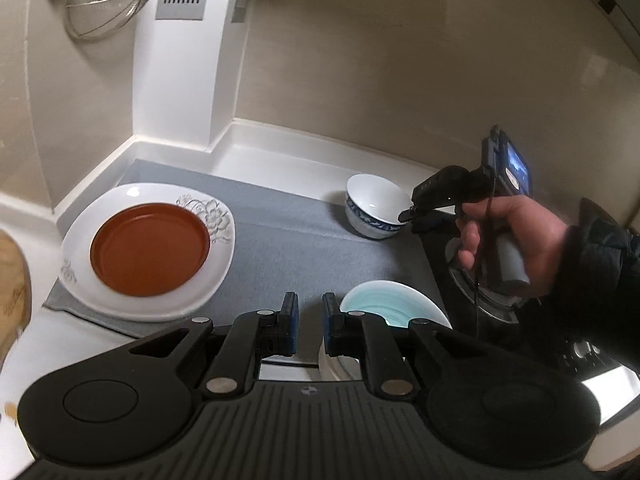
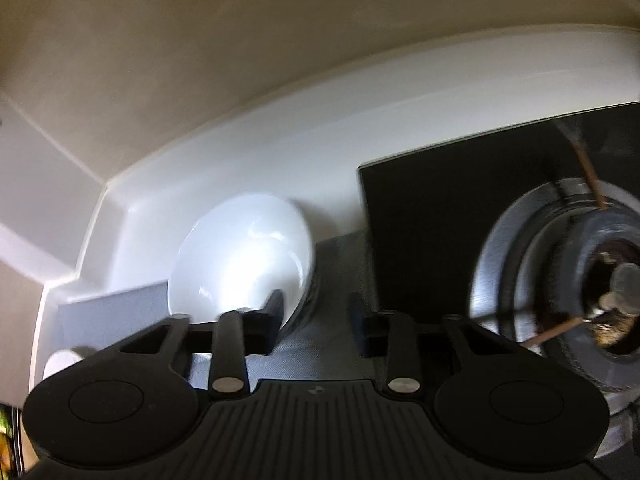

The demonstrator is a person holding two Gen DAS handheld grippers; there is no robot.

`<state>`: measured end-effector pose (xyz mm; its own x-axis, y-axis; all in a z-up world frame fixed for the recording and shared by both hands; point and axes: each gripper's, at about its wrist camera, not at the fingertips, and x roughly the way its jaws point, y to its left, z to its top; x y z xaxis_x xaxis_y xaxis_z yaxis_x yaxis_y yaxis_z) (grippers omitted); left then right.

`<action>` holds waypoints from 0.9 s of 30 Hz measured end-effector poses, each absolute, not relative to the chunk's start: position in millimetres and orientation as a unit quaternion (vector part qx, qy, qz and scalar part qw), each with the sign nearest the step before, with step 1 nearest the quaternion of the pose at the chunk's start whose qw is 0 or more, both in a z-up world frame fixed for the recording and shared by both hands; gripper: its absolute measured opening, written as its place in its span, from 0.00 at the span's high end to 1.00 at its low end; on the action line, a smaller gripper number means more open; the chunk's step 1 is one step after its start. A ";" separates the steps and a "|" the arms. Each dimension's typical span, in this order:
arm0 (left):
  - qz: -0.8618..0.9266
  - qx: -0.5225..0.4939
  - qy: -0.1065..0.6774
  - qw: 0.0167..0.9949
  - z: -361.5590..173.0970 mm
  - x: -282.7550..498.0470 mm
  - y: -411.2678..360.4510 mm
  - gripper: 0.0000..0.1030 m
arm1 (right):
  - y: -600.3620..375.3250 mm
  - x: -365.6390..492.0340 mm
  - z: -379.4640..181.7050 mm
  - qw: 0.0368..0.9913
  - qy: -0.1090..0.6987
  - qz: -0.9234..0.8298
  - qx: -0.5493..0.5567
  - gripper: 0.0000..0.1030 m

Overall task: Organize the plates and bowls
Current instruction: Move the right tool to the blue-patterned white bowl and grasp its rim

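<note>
- The right gripper (image 1: 409,216) is at the near rim of the blue-patterned bowl (image 1: 372,206), which sits tilted at the far edge of the grey mat (image 1: 280,236). Its fingers stand apart, one inside the rim and one outside, with nothing clamped.
- Closing on a thin, glazed rim could let the bowl slip or rock over, since it already leans.
- The black stove top (image 2: 432,232) and its burner (image 2: 560,280) lie just beside the bowl, so a slipped bowl could knock against them.
- The left gripper (image 1: 310,320) hangs with its fingers apart and empty, above the mat between the red plate (image 1: 150,248), which is stacked on the white flowered plate (image 1: 216,280), and the pale blue dish (image 1: 384,304).
- The blue dish is partly hidden behind the left gripper; it may rest on another white piece, though I cannot tell.
- The right wrist view is blurred, so the finger's contact with the bowl's rim is uncertain.
- A brown thing at the left edge is cut off.
</note>
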<state>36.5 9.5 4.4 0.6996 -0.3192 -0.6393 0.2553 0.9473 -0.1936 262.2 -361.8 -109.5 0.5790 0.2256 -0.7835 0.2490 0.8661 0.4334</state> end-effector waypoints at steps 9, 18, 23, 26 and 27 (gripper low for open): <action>-0.154 -0.049 0.344 0.925 2.9 47.5 -10.4 0.87 | -352.2 262.9 -103.8 0.833 0.486 0.028 0.265 0.87; -0.161 -0.048 0.343 0.924 1.8 98.8 -30.3 0.87 | -350.2 246.7 -101.9 0.802 0.528 0.076 0.271 0.91; -0.162 -0.048 0.343 0.924 -0.3 127.6 -43.3 0.87 | -358.3 248.4 -102.0 0.812 0.512 0.076 0.269 0.94; -0.170 -0.043 0.350 0.920 -5.6 153.5 -52.3 0.73 | -362.3 253.2 -101.2 0.819 0.502 0.079 0.267 0.94; -0.170 -0.043 0.351 0.920 -7.6 162.9 -54.6 0.70 | -362.0 254.7 -100.7 0.822 0.499 0.078 0.261 0.94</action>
